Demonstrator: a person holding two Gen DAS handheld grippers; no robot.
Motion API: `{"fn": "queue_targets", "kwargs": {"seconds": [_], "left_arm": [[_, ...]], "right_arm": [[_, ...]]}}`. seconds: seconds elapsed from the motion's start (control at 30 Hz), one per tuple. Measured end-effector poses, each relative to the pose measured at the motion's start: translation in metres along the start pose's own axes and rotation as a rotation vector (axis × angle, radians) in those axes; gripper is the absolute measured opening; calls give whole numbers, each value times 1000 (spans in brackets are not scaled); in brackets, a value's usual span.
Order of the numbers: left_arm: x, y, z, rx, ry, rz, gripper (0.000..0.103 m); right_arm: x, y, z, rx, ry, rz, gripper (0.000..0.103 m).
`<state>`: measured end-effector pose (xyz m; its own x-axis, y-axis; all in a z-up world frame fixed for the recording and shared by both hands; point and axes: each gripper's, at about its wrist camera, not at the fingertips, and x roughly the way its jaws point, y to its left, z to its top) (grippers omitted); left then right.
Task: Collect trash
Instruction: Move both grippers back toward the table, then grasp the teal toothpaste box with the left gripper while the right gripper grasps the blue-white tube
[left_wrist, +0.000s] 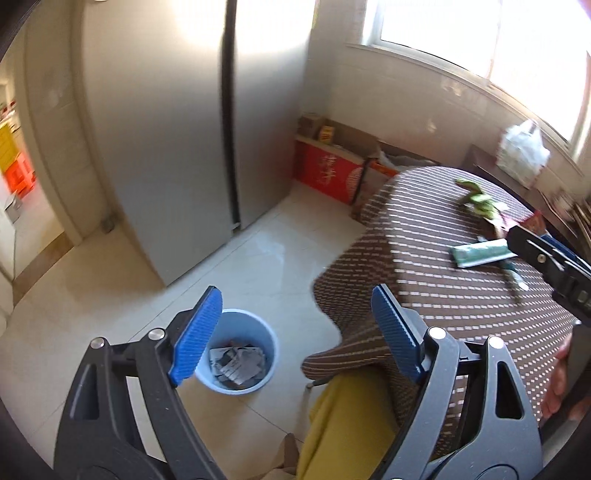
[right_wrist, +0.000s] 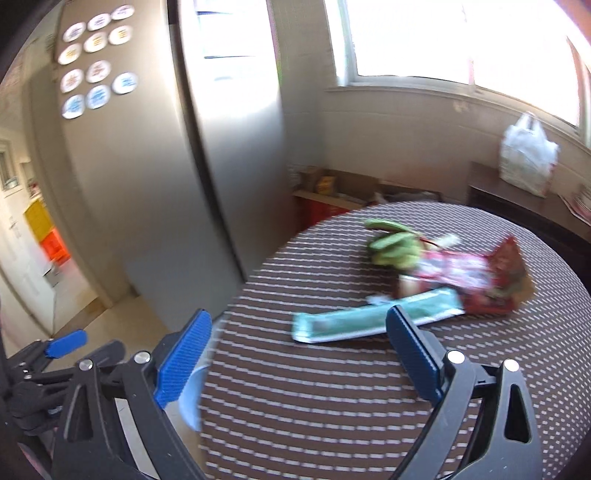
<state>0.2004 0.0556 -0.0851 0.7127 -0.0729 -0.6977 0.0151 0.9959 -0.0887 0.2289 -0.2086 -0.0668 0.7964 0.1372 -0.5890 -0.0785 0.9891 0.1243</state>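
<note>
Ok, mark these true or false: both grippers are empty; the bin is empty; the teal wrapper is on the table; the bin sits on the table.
1. Both the left gripper and right gripper are empty: true, jaws open.
2. The bin is empty: false, crumpled paper lies inside.
3. The teal wrapper is on the table: true.
4. The bin sits on the table: false, it stands on the floor beside it.

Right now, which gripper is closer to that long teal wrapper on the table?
Right. The right gripper is open just short of the teal wrapper; the left gripper hangs off the table's edge, over the blue bin.
</note>
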Motion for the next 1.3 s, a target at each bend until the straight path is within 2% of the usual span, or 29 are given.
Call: {"fn": "queue_targets", "kwargs": {"seconds": [0.13, 0.23, 0.37, 0.47, 0.57, 0.6, 0.63, 0.67, 0.73, 0.83, 1.0, 1.03, 1.07, 1.2, 1.3], "left_arm": [[4, -32, 2, 55, 13, -41, 84], [8, -53, 3, 93, 24, -63, 85], [13, -76, 2, 137, 43, -90, 86], [18, -87, 1, 153, 66, -95, 86], [21, -93, 2, 159, 85, -96, 86], [22, -95, 2, 163, 90, -99, 86], [22, -96, 2, 165, 90, -101, 86], [22, -99, 2, 169, 91, -103, 86], [21, -101, 3, 173, 91, -103, 86], [20, -106, 6, 183, 91, -107, 86], [19, -120, 10, 207, 89, -111, 86], [19, -123, 9, 210, 88, -113, 86], [19, -127, 10, 216, 89, -116, 86], [21, -143, 10, 249, 92, -142, 86], [27, -159, 11, 286, 103, -159, 87]], "right_arm": [[3, -35, -6, 51, 24, -29, 94], [15, -61, -14, 96, 101, -77, 94], [31, -77, -23, 153, 169, -73, 94], [42, -78, -24, 118, 196, -106, 94], [50, -81, -25, 126, 206, -95, 91], [51, -81, -26, 124, 202, -86, 85], [53, -82, -26, 117, 202, -81, 58], [57, -82, -27, 111, 215, -84, 41], [55, -82, -26, 90, 212, -101, 23], [46, -90, -27, 129, 236, -80, 19], [9, -96, -29, 158, 182, -64, 18], [-2, -99, -28, 169, 160, -64, 15], [-10, -101, -28, 176, 146, -68, 2], [-41, -119, -23, 207, 90, -68, 1], [-48, -132, -23, 211, 93, -84, 3]]}}
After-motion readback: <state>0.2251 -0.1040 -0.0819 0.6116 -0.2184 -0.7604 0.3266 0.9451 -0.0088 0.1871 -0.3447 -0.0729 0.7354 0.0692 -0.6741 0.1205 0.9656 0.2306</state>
